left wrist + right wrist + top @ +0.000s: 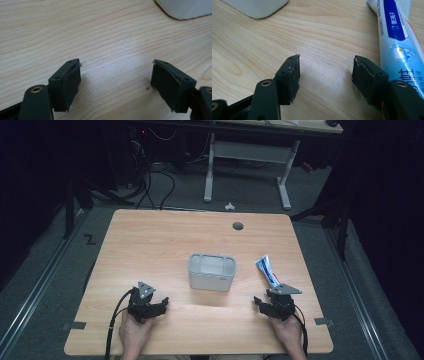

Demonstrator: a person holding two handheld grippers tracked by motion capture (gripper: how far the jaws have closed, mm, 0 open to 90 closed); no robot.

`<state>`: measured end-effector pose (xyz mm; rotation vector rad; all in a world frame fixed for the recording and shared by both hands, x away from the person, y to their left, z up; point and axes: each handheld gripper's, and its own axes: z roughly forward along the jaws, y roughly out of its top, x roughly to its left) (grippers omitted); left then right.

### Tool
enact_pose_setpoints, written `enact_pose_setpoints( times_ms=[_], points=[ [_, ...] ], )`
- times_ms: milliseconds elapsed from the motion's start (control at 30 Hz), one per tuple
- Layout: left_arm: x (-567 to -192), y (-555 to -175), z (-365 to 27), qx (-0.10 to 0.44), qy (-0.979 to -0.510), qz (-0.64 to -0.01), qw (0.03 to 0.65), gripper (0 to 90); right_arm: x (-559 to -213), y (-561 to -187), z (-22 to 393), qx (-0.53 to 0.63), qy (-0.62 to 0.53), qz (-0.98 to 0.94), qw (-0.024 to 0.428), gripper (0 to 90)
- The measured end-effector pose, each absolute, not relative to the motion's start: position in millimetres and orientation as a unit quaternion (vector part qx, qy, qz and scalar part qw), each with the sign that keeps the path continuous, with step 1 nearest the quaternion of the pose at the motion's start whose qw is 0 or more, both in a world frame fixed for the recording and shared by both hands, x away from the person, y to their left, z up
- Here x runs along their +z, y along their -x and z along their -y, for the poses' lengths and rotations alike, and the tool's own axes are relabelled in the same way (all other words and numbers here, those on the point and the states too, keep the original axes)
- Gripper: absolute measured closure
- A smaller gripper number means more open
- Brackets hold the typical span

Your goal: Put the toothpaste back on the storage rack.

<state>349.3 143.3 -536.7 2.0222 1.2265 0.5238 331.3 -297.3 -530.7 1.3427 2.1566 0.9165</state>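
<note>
Both grippers sit wide and empty; right gripper [325, 65] should slide sideways over the toothpaste tube [267, 271] near the worktop's [150, 245] right edge, squeezing mid-body.

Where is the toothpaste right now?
In the high view the toothpaste tube lies flat on the table's right side, between the grey box and the right claw, just ahead of that open claw.
</note>
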Motion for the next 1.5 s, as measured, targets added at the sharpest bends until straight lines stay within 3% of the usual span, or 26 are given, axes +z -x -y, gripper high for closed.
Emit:
enact_pose_setpoints(
  times_ms=[1500],
  points=[
    [-536.5, -349.1, -143.6, 0.202, -0.782, -0.474, 0.351, 24.0, -530.3, -329.6, 297.1, 0.334, -0.491, -0.775, 0.217, 42.7]
  ],
)
